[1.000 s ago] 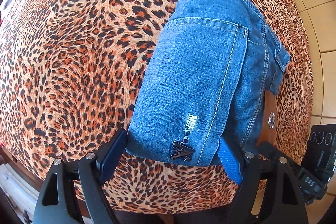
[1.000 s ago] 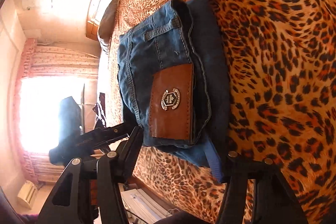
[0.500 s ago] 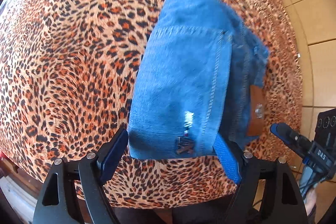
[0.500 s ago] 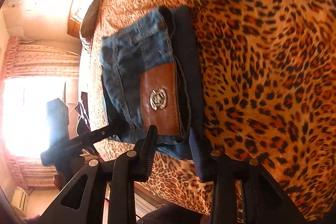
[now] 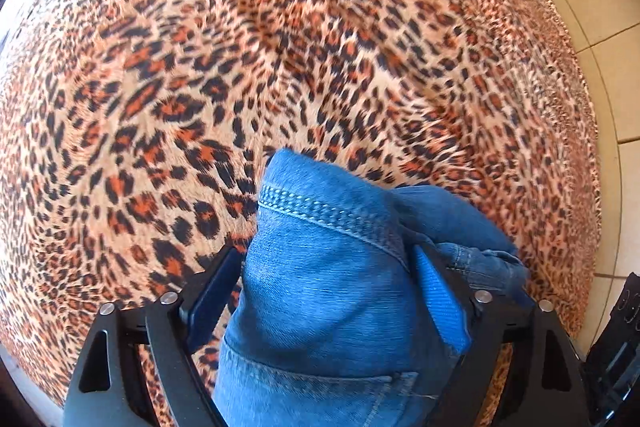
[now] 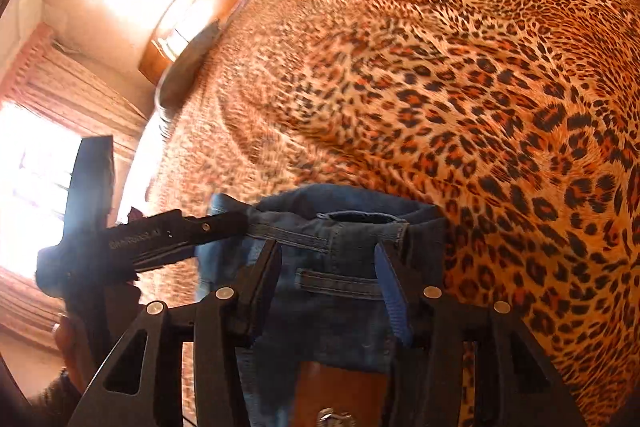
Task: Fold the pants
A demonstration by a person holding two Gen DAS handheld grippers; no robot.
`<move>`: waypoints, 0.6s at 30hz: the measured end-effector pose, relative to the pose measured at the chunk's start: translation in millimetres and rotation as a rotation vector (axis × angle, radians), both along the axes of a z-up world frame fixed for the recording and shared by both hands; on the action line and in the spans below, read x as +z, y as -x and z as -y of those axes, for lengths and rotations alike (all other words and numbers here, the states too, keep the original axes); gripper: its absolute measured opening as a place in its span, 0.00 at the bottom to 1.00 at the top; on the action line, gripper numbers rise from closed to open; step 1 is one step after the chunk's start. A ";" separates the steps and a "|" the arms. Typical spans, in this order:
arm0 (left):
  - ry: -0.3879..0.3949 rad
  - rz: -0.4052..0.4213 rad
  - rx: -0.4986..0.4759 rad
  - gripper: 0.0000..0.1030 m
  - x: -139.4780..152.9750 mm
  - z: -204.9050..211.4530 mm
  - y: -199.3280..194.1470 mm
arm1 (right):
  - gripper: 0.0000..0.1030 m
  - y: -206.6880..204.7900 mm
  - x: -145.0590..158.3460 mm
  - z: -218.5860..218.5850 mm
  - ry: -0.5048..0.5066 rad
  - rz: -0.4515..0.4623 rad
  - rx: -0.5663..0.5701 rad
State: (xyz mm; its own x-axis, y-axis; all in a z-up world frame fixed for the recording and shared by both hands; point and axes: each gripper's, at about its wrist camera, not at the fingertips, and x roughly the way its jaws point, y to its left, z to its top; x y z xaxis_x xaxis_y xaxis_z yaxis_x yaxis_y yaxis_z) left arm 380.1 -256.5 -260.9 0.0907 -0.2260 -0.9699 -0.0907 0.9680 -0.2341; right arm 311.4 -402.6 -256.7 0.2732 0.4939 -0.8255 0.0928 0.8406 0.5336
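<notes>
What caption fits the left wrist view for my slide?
Left gripper straddles the folded blue jeans over a leopard-print bedspread, tiled floor at right.

The left gripper is reaching forward and low, its jaws standing well apart with folded denim filling the gap between them; whether the pads are pressing the cloth cannot be told. Its fingers are showing a blue pad on the right and a dark one on the left. The right gripper is pointing forward too, its jaws parted around a thick bundle of fabric, the right pad lying against it. In the right wrist view the left gripper is appearing at the left, angled in with its tip touching the same bundle.
</notes>
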 end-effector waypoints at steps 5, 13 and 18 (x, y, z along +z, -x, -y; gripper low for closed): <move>-0.004 0.006 0.001 0.96 -1.1 3.1 -2.0 | 0.49 0.8 -0.9 5.8 -0.011 0.009 0.020; -0.050 0.145 -0.131 0.80 71.3 1.9 36.1 | 0.64 37.7 39.1 18.9 -0.158 0.001 -0.028; -0.091 0.159 -0.179 0.80 82.9 -5.8 75.7 | 0.64 77.2 38.2 -4.5 -0.164 -0.017 0.013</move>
